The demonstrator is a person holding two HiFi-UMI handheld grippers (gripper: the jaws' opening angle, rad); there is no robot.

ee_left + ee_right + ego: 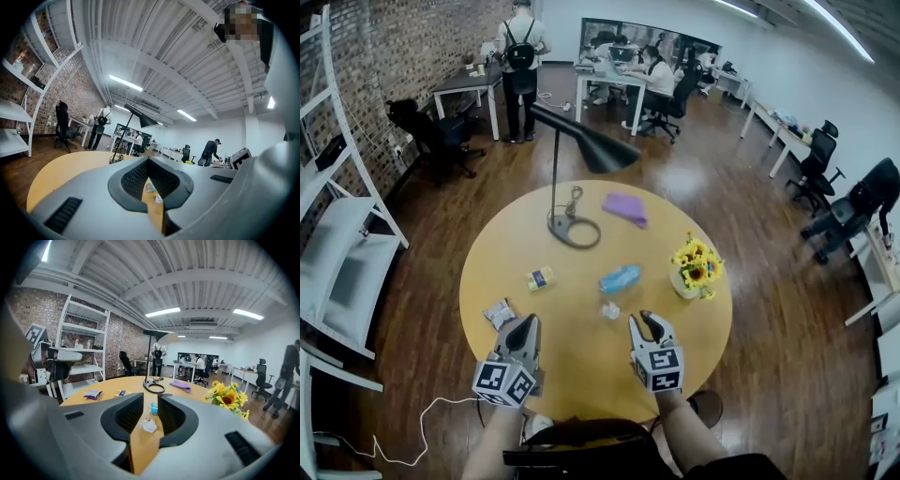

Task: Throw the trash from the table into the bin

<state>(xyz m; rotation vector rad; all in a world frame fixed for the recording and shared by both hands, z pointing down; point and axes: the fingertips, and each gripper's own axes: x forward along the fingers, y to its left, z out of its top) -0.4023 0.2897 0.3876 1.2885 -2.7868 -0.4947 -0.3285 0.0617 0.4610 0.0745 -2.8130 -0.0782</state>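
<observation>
Trash lies on the round yellow table (581, 366): a blue wrapper (620, 278), a small crumpled clear wrapper (610, 310), a yellow packet (540, 278) and a purple-grey packet (498, 313). My right gripper (645, 322) hovers near the table's front edge, just right of the clear wrapper. In the right gripper view its jaws (151, 401) stand apart, with the clear wrapper (149, 425) and the blue wrapper (153, 408) lying ahead between them, untouched. My left gripper (523, 330) is shut and empty, just right of the purple-grey packet; its tips (147, 161) meet. No bin shows.
A black desk lamp (572, 230) with a coiled cord stands at the table's back. A purple cloth (625, 208) lies behind it, and a pot of sunflowers (697, 267) sits at the right. White shelves (337, 253) stand to the left; people and office desks are farther off.
</observation>
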